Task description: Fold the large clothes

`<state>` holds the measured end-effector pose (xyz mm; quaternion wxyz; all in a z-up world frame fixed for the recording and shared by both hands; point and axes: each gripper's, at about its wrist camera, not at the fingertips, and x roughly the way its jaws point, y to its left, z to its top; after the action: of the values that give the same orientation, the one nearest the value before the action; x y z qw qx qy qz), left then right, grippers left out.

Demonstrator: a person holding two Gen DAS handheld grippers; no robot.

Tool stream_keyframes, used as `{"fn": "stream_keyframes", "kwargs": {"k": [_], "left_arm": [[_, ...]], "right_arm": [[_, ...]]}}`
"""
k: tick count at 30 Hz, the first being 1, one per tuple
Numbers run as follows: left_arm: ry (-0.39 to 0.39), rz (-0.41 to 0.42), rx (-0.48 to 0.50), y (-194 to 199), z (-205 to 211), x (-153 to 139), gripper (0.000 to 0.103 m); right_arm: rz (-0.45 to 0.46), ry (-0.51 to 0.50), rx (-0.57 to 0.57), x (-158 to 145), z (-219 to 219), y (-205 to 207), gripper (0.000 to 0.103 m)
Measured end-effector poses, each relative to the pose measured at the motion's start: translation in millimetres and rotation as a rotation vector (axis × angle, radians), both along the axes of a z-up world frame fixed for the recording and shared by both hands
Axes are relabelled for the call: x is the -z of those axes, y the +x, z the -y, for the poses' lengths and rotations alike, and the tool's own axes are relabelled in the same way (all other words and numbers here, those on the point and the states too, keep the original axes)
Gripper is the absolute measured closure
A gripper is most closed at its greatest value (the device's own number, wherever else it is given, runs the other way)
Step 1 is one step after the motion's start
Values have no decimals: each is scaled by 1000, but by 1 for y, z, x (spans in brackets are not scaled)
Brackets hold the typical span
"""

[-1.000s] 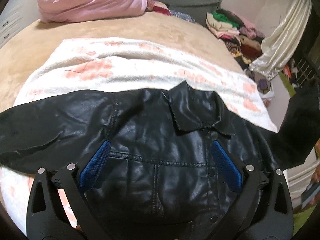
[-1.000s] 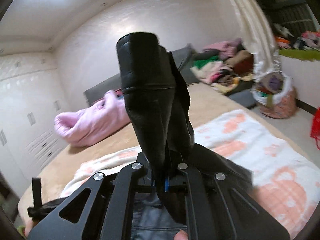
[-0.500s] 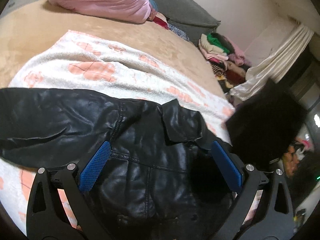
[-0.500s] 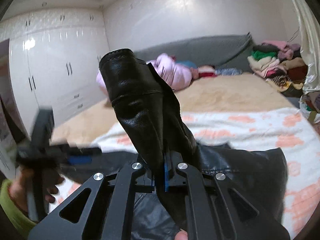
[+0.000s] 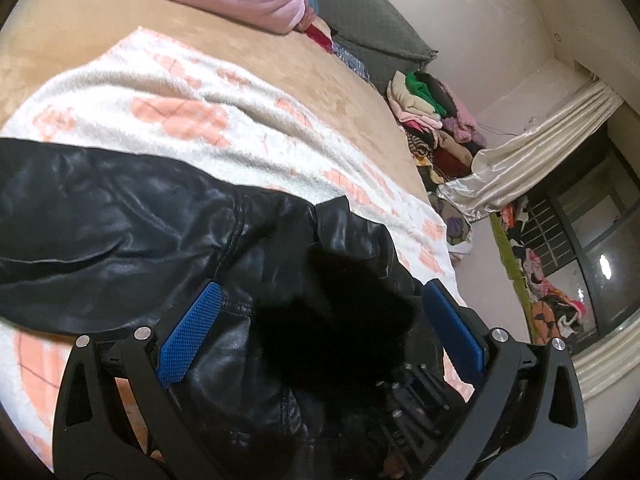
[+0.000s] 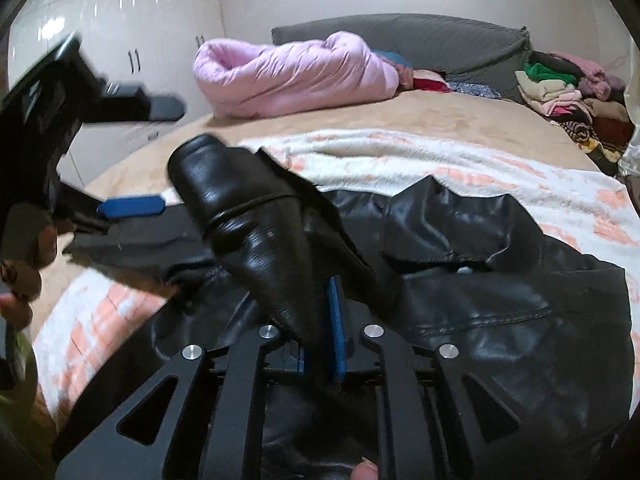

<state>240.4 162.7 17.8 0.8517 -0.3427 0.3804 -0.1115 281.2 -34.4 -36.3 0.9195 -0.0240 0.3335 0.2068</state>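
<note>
A black leather jacket (image 5: 120, 248) lies front up on a white and pink blanket (image 5: 180, 100) on the bed. My right gripper (image 6: 320, 332) has its blue pads on the jacket's right sleeve (image 6: 248, 220). Its jaws are opening, with the sleeve still pinched between them. The sleeve hangs low across the jacket's chest (image 6: 500, 300), its cuff pointing left. My left gripper (image 5: 322, 290) stands open above the chest, nothing between its pads. The sleeve cuff (image 5: 332, 312) shows as a dark blur under it. In the right wrist view the left gripper (image 6: 148, 156) is at the left edge, held by a hand (image 6: 20, 280).
A pink puffer coat (image 6: 296, 72) lies at the head of the bed against a grey headboard (image 6: 440, 40). A pile of mixed clothes (image 6: 560, 88) sits at the far right corner, a cream curtain (image 5: 520, 168) beyond. White wardrobes (image 6: 120, 20) line the left wall.
My right gripper has carried the sleeve from high in the air down and leftward over the jacket's front. My left gripper has shifted a little and rolled, staying open.
</note>
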Motion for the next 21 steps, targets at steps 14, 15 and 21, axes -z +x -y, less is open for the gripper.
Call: {"fn": "stream_keyframes", "kwargs": {"k": [14,15,21], "left_arm": [[-14,-126,59,10,8,45,8],[-15,-130,66,9,10,47,9],[-20,-190,80,8,18,63,22]], "right_arm": [[-107,61,-29,-4,20,-41,14],[-98,75,-18,-8,26,-45,14],[-64,121,105,-22,72,-57,17]]}}
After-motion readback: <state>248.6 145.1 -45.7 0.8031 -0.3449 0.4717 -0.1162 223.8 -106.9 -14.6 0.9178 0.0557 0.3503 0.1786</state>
